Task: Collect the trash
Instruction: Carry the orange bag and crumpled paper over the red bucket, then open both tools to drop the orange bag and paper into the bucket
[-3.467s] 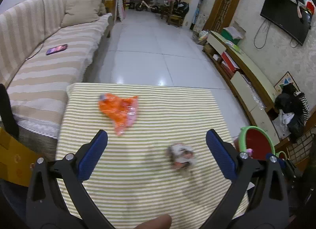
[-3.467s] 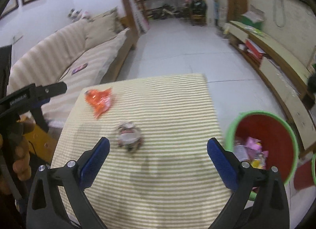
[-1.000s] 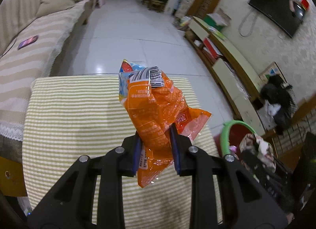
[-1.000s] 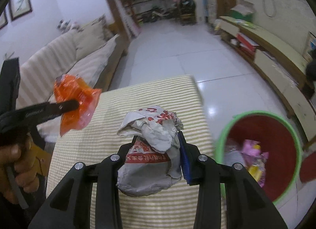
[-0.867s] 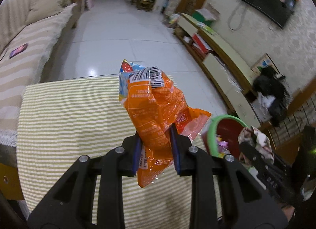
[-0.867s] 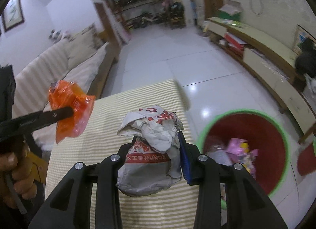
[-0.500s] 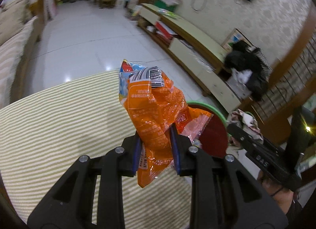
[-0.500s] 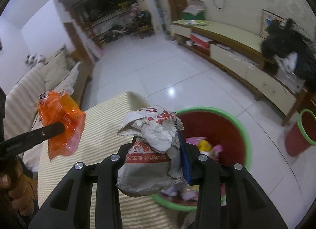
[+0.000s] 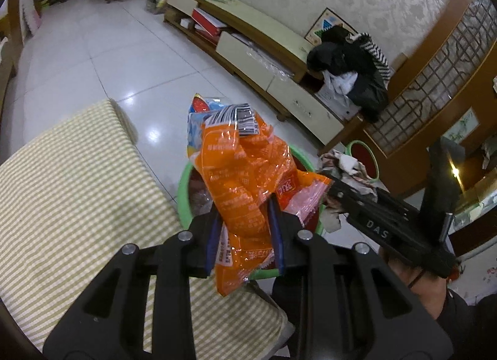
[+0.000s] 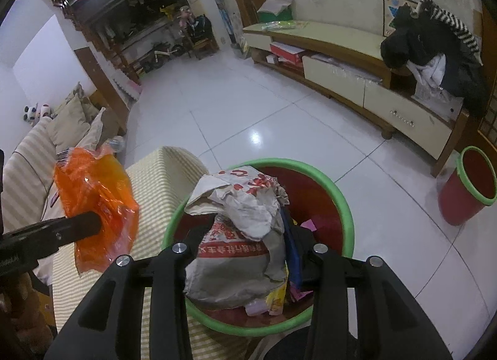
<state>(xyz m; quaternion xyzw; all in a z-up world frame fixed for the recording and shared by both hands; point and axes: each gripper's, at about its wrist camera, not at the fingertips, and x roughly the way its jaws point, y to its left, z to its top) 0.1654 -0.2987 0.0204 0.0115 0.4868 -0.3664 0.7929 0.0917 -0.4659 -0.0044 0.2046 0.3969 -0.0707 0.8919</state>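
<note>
My left gripper (image 9: 245, 226) is shut on an orange snack wrapper (image 9: 245, 180) and holds it in the air at the table's right edge, in front of the red bin with a green rim (image 9: 184, 192). My right gripper (image 10: 245, 245) is shut on a crumpled white and red paper wrapper (image 10: 239, 214), held right above the same bin (image 10: 344, 204), which has several bits of trash inside. The orange wrapper (image 10: 93, 192) shows at the left of the right wrist view. The paper wrapper (image 9: 344, 164) shows at the right of the left wrist view.
The table with a green-striped cloth (image 9: 71, 192) lies to the left of the bin. A second, smaller red bin (image 10: 469, 192) stands on the white tile floor near a low TV cabinet (image 10: 357, 65). A sofa (image 10: 28, 167) is at the far left.
Both grippers have swung right, off the table, carrying their wrappers. The right gripper now hangs over the bin's opening and the left one has come up beside it.
</note>
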